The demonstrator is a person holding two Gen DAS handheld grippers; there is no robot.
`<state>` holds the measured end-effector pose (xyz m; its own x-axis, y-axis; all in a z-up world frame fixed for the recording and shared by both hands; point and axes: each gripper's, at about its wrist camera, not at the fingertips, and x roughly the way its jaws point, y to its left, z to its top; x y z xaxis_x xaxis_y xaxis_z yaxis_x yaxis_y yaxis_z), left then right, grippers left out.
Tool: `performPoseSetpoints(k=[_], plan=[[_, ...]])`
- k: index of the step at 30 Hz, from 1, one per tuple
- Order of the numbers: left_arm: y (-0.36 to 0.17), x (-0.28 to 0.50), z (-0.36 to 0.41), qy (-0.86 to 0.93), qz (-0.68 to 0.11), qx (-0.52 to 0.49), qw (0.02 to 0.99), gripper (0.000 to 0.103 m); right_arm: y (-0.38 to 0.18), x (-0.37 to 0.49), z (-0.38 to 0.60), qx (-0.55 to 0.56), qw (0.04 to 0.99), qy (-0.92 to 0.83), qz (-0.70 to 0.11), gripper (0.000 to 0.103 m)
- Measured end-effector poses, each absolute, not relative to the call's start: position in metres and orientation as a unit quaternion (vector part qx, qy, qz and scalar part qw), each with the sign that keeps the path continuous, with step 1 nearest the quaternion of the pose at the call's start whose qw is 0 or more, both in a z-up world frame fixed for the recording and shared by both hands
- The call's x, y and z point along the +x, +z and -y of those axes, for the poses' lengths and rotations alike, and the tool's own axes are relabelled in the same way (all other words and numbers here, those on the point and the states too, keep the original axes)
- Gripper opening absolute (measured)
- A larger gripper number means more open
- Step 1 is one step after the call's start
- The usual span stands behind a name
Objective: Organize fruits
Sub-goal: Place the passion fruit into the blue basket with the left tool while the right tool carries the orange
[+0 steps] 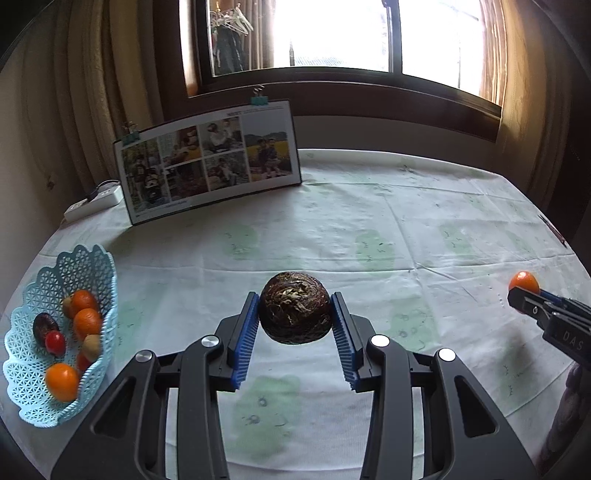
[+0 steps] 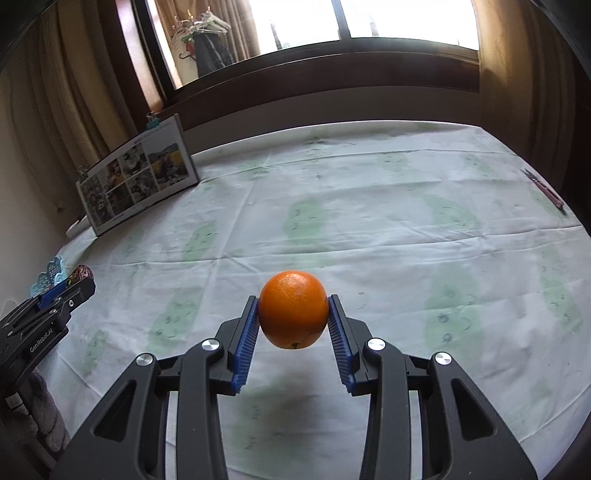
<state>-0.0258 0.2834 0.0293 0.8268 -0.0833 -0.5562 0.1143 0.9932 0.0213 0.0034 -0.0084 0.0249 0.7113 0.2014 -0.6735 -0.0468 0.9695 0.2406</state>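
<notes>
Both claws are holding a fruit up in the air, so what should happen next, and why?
Probably swing the left gripper left over the blue basket: it grips the dark brown fruit above the cloth, and the other fruits already lie there.

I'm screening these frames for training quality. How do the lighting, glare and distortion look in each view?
Left wrist view: the window is blown out white, and the table edge bows from fisheye. Right wrist view: same backlit glare, a soft shadow under the orange, and dark corners.
</notes>
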Motion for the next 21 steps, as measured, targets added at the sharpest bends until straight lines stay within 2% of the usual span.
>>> performPoseSetpoints(k=[21], plan=[[0.044, -0.052, -0.413, 0.043, -0.261, -0.041, 0.964, 0.04, 0.044, -0.006, -0.1, 0.057, 0.912, 0.15, -0.376, 0.038]])
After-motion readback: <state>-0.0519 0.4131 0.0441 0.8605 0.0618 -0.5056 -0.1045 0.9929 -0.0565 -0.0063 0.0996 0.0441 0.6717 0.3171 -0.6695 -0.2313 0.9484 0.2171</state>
